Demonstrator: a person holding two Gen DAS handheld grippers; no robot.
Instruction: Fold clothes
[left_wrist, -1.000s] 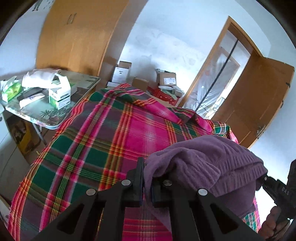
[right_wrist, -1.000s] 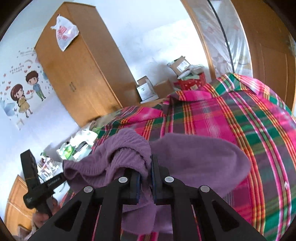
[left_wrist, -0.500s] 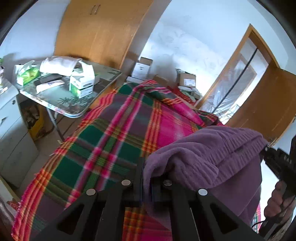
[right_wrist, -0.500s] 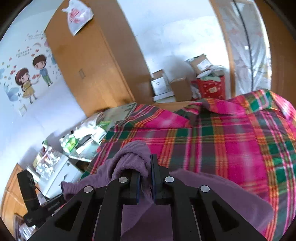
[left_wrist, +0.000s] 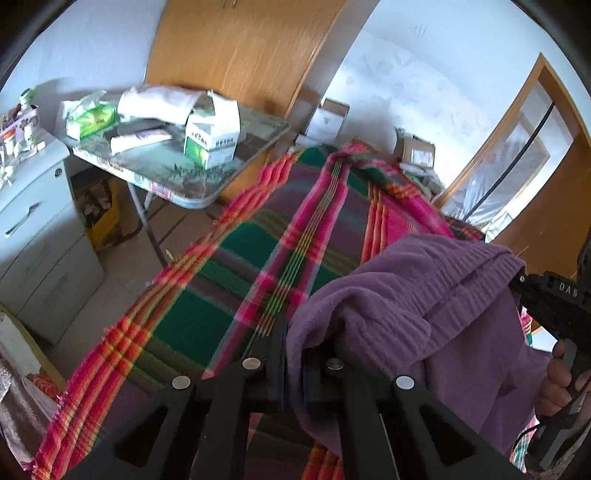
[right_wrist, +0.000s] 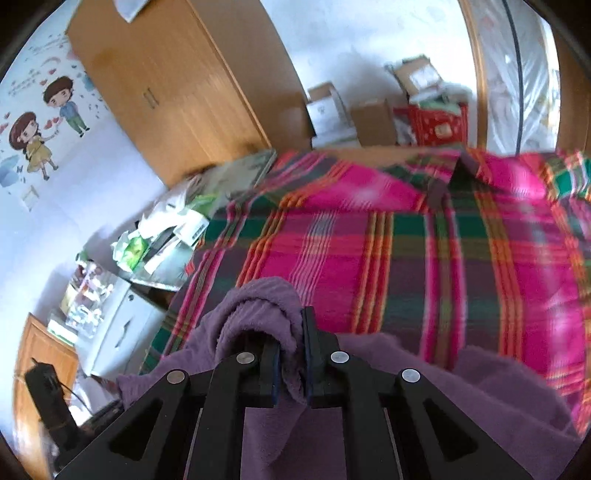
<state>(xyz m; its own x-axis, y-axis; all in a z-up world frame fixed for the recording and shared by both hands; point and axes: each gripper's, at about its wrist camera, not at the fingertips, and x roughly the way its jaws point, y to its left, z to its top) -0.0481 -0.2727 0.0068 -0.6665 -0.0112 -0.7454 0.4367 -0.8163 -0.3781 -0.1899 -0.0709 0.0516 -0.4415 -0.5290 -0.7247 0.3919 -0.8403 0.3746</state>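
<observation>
1. Purple garment (left_wrist: 424, 295): bunched, held up over plaid bed cover (left_wrist: 229, 280), not laid flat.
2. Left claw (left_wrist: 293, 354): pinching one edge.
3. Right claw (right_wrist: 291, 358): pinching another edge.
4. Progress: no neat fold visible; stage undeterminable.
5. Writing: "DAS" on right claw body; box (left_wrist: 212, 136) print illegible.

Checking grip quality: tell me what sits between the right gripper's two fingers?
A bunched fold of the purple garment, pinched in the right gripper, per the right wrist view.
</observation>
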